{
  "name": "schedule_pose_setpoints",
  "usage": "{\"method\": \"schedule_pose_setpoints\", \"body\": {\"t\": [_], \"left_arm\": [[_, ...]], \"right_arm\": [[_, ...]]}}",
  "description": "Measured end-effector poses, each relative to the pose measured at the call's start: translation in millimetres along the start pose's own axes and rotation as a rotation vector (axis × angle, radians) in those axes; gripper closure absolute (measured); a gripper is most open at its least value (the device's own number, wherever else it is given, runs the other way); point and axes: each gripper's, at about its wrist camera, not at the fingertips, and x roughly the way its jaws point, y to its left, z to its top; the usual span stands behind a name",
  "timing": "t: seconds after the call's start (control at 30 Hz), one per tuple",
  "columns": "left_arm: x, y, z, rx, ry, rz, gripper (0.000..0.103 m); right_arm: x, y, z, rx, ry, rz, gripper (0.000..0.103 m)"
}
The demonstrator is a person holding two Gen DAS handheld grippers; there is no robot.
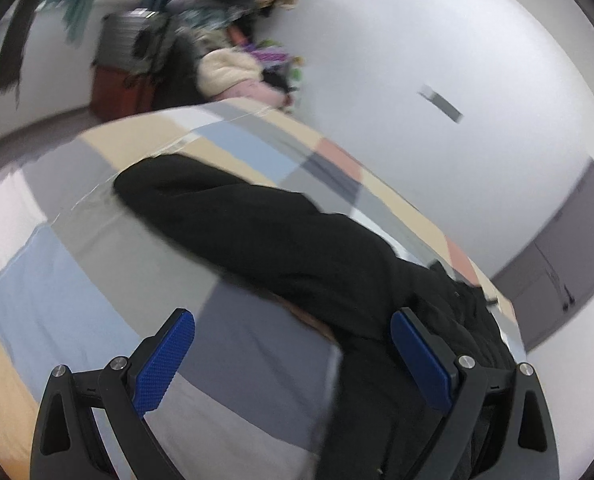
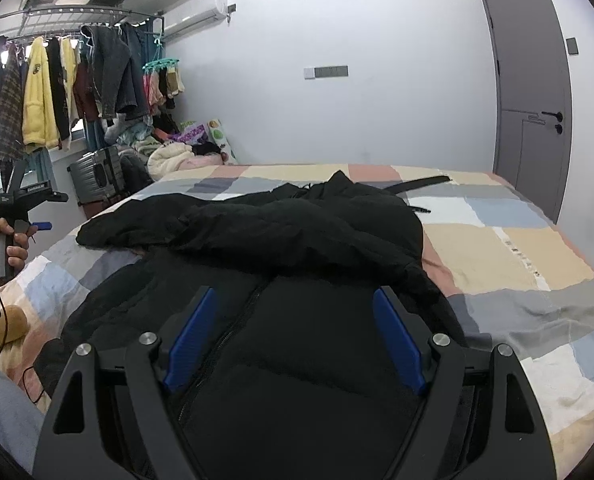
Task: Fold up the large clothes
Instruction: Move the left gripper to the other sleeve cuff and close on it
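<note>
A large black padded jacket [image 2: 281, 240] lies on the bed, front zipper up, with a sleeve folded across its upper part. My right gripper [image 2: 295, 300] is open and empty just above the jacket's lower front. In the left wrist view the jacket [image 1: 297, 240] shows its sleeve stretching to the upper left. My left gripper [image 1: 293, 322] is open and empty beside the jacket's left edge, over the sheet. The left gripper also shows in the right wrist view [image 2: 41, 225], held in a hand off the bed's left side.
The bed has a patchwork checked sheet [image 2: 517, 248]. A black belt [image 2: 421, 184] lies at the far side. A clothes rack [image 2: 57, 92], a grey suitcase [image 2: 97, 176] and a clothes pile [image 2: 177, 148] stand at the left. A grey door [image 2: 533, 92] is at the right.
</note>
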Motion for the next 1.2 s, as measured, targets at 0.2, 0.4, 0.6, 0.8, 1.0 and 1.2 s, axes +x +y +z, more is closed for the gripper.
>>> {"method": "schedule_pose_setpoints", "body": {"t": [0.2, 0.4, 0.6, 0.8, 1.0, 1.2], "left_arm": [[38, 49, 18, -0.086, 0.000, 0.011, 0.004], [86, 102, 40, -0.267, 0.007, -0.018, 0.004], [132, 158, 47, -0.443, -0.019, -0.055, 0.004], [163, 182, 53, -0.455, -0.094, -0.047, 0.010], [184, 186, 70, -0.431, -0.134, -0.027, 0.010], [208, 193, 90, -0.482, -0.040, 0.030, 0.066]], "right_arm": [[11, 4, -1, 0.023, 0.049, 0.008, 0.022], [28, 13, 4, 0.011, 0.078, 0.002, 0.022], [48, 16, 9, 0.028, 0.115, 0.026, 0.018], [69, 17, 8, 0.054, 0.152, 0.024, 0.017], [91, 25, 10, 0.020, 0.179, 0.010, 0.017], [98, 28, 9, 0.011, 0.224, 0.012, 0.017]]}}
